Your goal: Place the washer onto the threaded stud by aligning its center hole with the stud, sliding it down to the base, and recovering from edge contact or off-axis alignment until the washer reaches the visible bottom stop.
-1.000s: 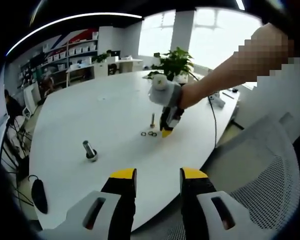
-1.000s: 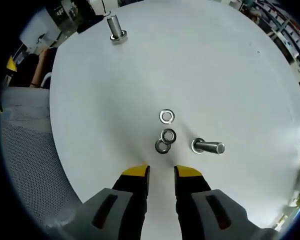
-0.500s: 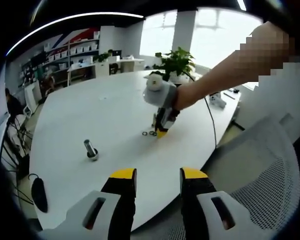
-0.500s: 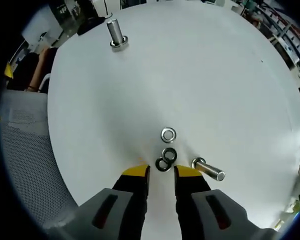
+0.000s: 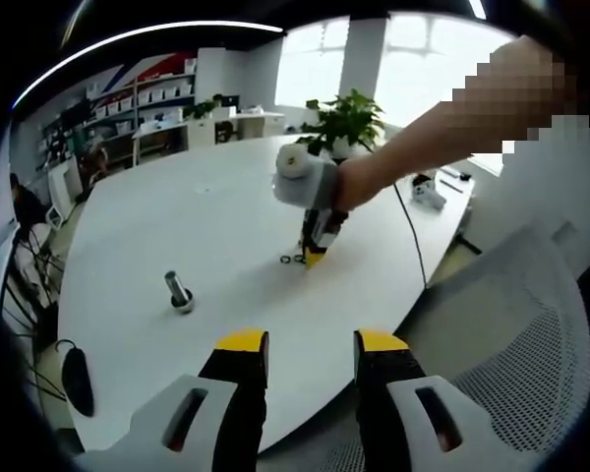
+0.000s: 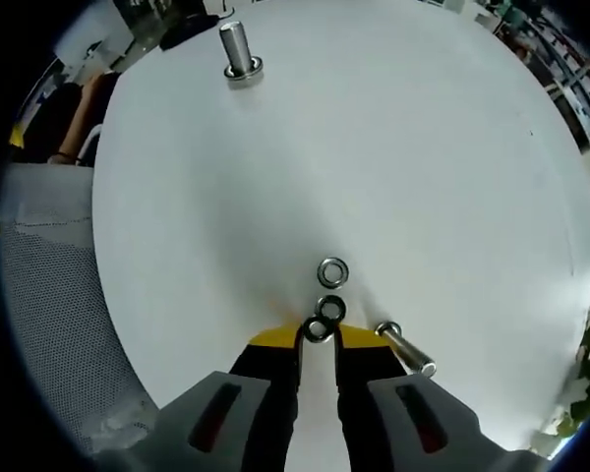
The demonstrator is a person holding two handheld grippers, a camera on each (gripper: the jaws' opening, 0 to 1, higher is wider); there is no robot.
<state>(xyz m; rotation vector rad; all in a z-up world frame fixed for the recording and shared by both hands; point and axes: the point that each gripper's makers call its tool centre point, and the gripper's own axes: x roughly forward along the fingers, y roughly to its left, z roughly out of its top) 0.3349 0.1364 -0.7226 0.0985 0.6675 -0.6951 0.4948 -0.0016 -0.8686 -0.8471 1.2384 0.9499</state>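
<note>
The right hand-held gripper (image 6: pixel 318 337) has its jaws down on the white worktop (image 6: pixel 393 147), closing around the nearest washer (image 6: pixel 319 329), which lies between the yellow tips; whether it is gripped cannot be told. Two more washers (image 6: pixel 332 272) lie just beyond, and the threaded stud (image 6: pixel 405 349) stands just right. The left hand-held gripper (image 5: pixel 311 343) hovers released, well back from the worktop edge.

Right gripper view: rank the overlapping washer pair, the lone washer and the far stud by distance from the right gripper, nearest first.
1. Overlapping washer pair, right at the tips of the right gripper.
2. Lone washer, just beyond the pair.
3. Far stud, upright across the table, toward the view's top left.
</note>
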